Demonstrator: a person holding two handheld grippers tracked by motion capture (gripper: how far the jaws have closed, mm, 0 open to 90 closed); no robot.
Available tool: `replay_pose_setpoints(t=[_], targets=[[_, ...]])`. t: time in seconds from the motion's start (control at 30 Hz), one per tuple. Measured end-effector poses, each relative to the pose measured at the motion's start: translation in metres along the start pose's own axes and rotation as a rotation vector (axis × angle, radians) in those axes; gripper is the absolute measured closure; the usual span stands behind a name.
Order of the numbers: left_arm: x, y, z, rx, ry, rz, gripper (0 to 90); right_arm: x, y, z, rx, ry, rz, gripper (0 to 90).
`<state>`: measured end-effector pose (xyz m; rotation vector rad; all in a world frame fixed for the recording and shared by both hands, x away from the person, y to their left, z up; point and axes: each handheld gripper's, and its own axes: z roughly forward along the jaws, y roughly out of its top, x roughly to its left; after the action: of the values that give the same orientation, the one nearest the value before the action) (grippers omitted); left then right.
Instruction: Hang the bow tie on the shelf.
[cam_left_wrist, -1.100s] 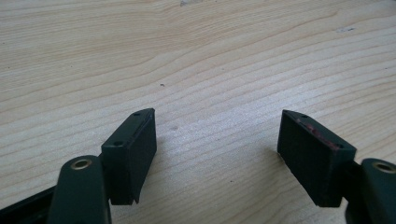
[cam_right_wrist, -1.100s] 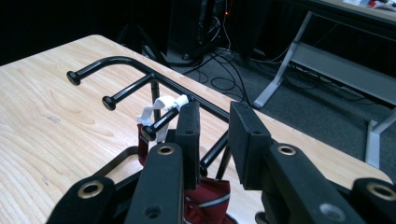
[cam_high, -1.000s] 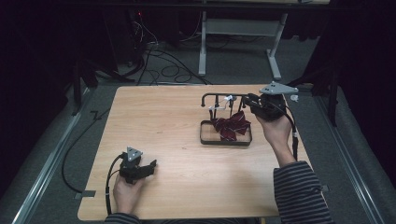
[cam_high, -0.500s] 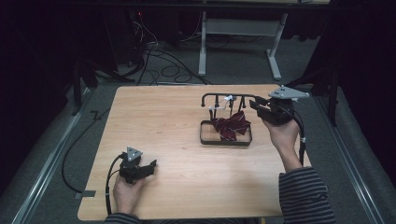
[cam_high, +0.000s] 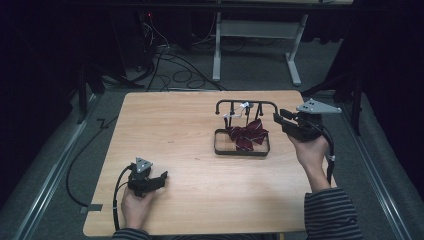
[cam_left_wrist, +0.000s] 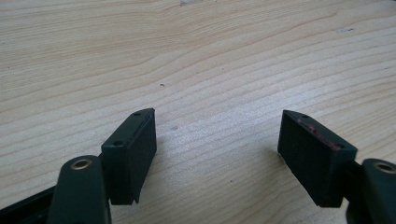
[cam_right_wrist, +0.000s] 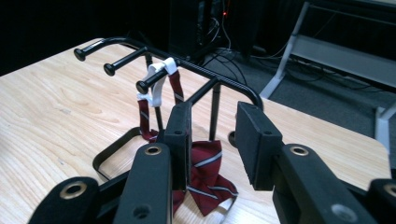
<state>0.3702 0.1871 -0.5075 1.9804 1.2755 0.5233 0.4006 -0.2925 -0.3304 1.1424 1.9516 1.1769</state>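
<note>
My left gripper (cam_high: 148, 181) rested open and empty on the table (cam_high: 180, 135), well apart from the rack (cam_high: 246, 105). A striped bow tie (cam_high: 247, 134) hung from a peg into the rack's tray. My right gripper (cam_high: 283, 119) hovered beside it, jaws apart (empty); a nudge, I judged, could tip the rack.

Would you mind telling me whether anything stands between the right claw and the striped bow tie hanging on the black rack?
Nothing visible does. The right claw is open beside the black rack, with only open air and bare table toward the bow tie, though the rack's own bar runs just above it.
</note>
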Motion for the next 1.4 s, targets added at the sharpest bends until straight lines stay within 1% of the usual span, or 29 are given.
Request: replay_pose_setpoints(t=[0.13, 0.2, 0.33, 0.37, 0.4, 0.6, 0.67, 0.83, 0.97, 1.07, 1.4], targets=[[0.000, 0.000, 0.000, 0.000, 0.001, 0.001, 28.6, -0.003, -0.003, -0.007, -0.022, 0.000, 0.003, 68.5], [0.000, 0.000, 0.000, 0.000, 0.002, 0.001, 28.6, -0.003, -0.006, -0.009, -0.020, 0.002, 0.017, 68.4], [0.000, 0.000, 0.000, 0.000, 0.001, 0.001, 28.6, -0.003, -0.010, -0.012, -0.025, 0.005, 0.019, 68.2], [0.000, 0.000, 0.000, 0.000, 0.002, 0.001, 28.6, -0.004, -0.013, -0.014, -0.028, 0.018, 0.044, 68.2], [0.000, 0.000, 0.000, 0.001, 0.002, 0.001, 28.6, -0.005, -0.014, -0.015, -0.029, 0.018, 0.050, 68.2], [0.000, 0.000, 0.000, 0.004, 0.003, 0.004, 28.6, -0.007, -0.022, -0.022, -0.036, 0.021, 0.065, 68.0], [-0.001, 0.000, 0.000, 0.004, 0.004, 0.005, 28.6, -0.009, -0.025, -0.024, -0.038, 0.025, 0.080, 67.8], [-0.001, 0.000, 0.000, 0.004, 0.004, 0.004, 28.6, -0.010, -0.031, -0.027, -0.037, 0.020, 0.083, 67.5], [-0.001, 0.000, 0.000, 0.004, 0.003, 0.004, 28.6, -0.013, -0.038, -0.029, -0.022, 0.008, 0.090, 67.0], [-0.001, 0.000, 0.000, 0.004, 0.004, 0.005, 28.6, -0.016, -0.042, -0.030, -0.023, 0.006, 0.100, 66.7], [-0.001, 0.000, 0.000, 0.002, 0.007, 0.007, 28.7, -0.014, -0.054, -0.034, -0.026, 0.003, 0.103, 64.8]])
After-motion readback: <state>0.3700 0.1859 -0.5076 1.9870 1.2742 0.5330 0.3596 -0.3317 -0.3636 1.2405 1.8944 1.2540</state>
